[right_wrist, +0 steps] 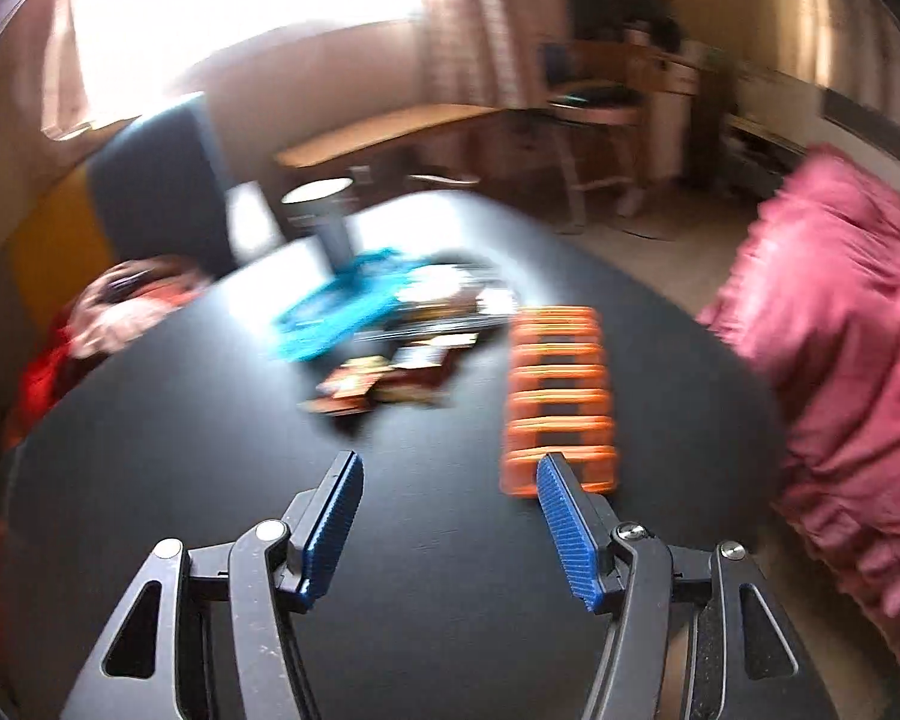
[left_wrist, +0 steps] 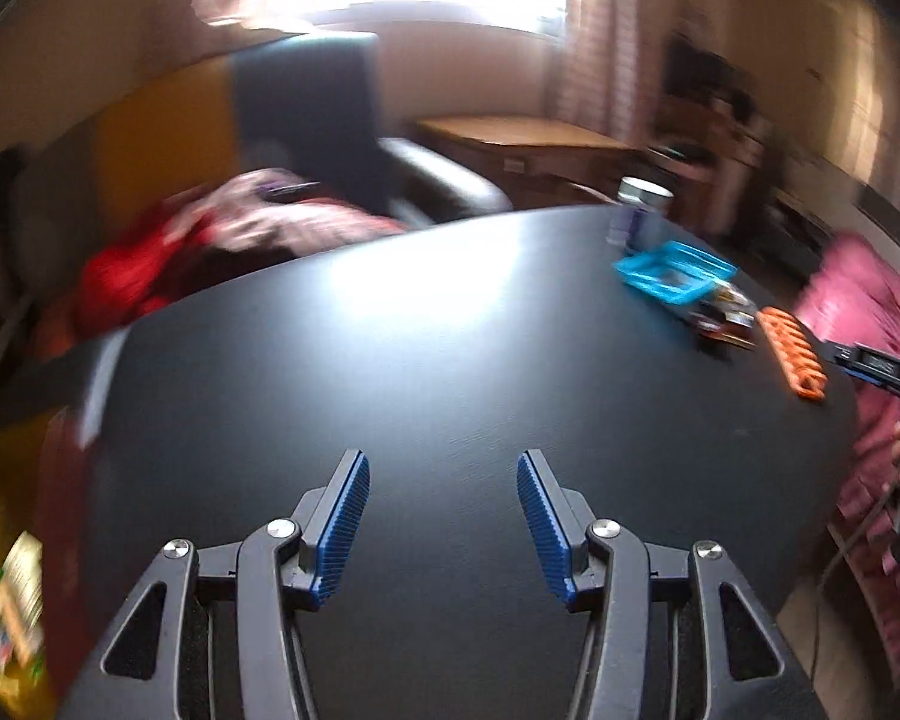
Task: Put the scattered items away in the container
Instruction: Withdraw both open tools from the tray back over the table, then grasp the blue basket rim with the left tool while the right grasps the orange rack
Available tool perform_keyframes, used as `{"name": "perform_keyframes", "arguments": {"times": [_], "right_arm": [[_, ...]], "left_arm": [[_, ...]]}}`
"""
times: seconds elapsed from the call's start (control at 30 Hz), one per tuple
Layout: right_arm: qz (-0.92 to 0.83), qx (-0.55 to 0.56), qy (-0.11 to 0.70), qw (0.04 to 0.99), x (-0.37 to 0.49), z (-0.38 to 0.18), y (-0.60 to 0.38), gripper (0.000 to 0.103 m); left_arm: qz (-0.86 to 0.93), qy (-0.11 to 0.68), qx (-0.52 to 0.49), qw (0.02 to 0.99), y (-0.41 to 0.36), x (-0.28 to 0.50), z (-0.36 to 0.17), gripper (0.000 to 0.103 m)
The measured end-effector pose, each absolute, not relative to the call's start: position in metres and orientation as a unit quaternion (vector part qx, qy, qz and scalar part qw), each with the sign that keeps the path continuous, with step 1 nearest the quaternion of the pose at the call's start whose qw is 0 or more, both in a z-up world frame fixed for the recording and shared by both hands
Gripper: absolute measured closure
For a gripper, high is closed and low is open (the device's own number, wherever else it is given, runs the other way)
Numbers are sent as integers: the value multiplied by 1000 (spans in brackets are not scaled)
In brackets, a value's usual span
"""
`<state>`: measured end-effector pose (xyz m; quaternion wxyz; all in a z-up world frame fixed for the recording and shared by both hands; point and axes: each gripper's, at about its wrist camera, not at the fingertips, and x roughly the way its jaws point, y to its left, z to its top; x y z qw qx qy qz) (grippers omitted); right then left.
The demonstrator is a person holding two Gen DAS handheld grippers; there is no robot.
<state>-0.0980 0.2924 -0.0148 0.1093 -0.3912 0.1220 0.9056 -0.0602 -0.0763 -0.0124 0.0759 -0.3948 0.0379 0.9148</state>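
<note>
A blue basket (left_wrist: 675, 273) sits on the black round table (left_wrist: 390, 360) at its far right; it also shows in the right wrist view (right_wrist: 339, 312), blurred. Several small packets (right_wrist: 390, 378) lie scattered beside it, also seen in the left wrist view (left_wrist: 723, 315). An orange slatted rack (right_wrist: 561, 396) lies flat to their right, and shows in the left wrist view (left_wrist: 792, 354). My left gripper (left_wrist: 444, 468) is open and empty over bare table. My right gripper (right_wrist: 450, 468) is open and empty, its right finger just short of the orange rack.
A cup (left_wrist: 642, 210) stands behind the basket. A dark chair (left_wrist: 312, 114) and red and pink cloth (left_wrist: 210, 240) lie beyond the table's far edge. A pink cushion (right_wrist: 840, 360) is at the right of the table.
</note>
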Motion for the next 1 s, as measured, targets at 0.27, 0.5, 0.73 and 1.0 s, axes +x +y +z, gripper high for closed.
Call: {"name": "perform_keyframes", "arguments": {"times": [0.27, 0.5, 0.73, 1.0], "right_arm": [[892, -400, 160, 136, -118, -31, 347, 33], [888, -403, 171, 140, -139, -48, 361, 31], [888, -410, 160, 135, -154, -60, 357, 29], [883, -424, 147, 142, -166, -74, 354, 29]], "left_arm": [[891, 108, -392, 200, 45, -149, -18, 51], [873, 137, -389, 262, 117, -211, -26, 51], [849, 171, -404, 293, 164, -253, -50, 50], [831, 177, -447, 279, 174, -274, -84, 75]]}}
